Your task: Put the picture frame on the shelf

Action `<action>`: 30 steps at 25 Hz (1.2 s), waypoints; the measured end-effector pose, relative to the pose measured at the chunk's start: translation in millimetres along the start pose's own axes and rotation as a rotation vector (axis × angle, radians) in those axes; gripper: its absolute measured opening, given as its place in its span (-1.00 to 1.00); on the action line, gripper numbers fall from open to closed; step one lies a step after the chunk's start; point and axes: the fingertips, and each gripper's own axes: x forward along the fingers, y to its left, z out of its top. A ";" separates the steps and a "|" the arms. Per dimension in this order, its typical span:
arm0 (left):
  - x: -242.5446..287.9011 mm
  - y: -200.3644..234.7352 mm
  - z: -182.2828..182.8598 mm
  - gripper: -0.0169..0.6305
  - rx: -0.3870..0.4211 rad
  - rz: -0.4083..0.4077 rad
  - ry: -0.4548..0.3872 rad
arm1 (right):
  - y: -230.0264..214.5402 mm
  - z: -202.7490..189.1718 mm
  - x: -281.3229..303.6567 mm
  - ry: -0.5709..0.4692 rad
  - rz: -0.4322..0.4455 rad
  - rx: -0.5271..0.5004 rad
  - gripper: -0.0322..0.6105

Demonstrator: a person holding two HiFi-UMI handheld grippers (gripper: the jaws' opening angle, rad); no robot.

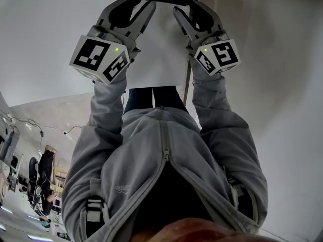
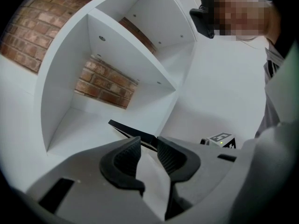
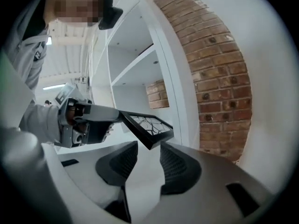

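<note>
- The picture frame [image 3: 147, 124] is shown as a thin rectangular frame with a black moulding. Its face carries a white ground crossed by dark, branching lines.
- In the left gripper view the frame is seen almost edge-on, as a narrow black strip.
- The frame is held in the air between the two grippers, in front of the white shelf [image 2: 88, 55]. Whether it touches a shelf board cannot be told.
- The long axis of the frame runs from one gripper to the other. In the right gripper view the picture face is tilted upward, and the near corner points down between that gripper's jaws.
- The left gripper [image 2: 148, 142] is closed to a narrow gap on one end of the frame, and the black edge is pinched at the jaw tips.
- The right gripper [image 3: 149, 146] is closed on the opposite corner, with the moulding caught between its ribbed pads.
- In the head view both grippers are raised, and the frame is cut off by the top edge of the picture.
- The shelf is divided into open compartments, and a red brick wall [image 3: 219, 78] is seen behind and beside it.
- Each marker cube [image 1: 99, 58] bears black-and-white square patterns and a small green light; no words are shown on them.
- A small print is seen on the chest of the grey zipped hoodie [image 1: 151, 155], but it is too small to be read.
</note>
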 end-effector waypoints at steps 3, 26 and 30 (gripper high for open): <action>3.0 1.1 -1.9 -0.60 0.006 0.006 0.006 | -4.2 4.3 -1.7 -0.032 -0.006 0.010 -0.49; 21.3 28.3 -23.7 -0.60 0.133 0.058 0.152 | -20.6 5.1 11.5 0.044 -0.109 -0.028 -0.57; 30.0 29.6 -24.4 -0.60 0.163 0.074 0.171 | -29.4 4.7 13.4 0.088 -0.154 -0.034 -0.58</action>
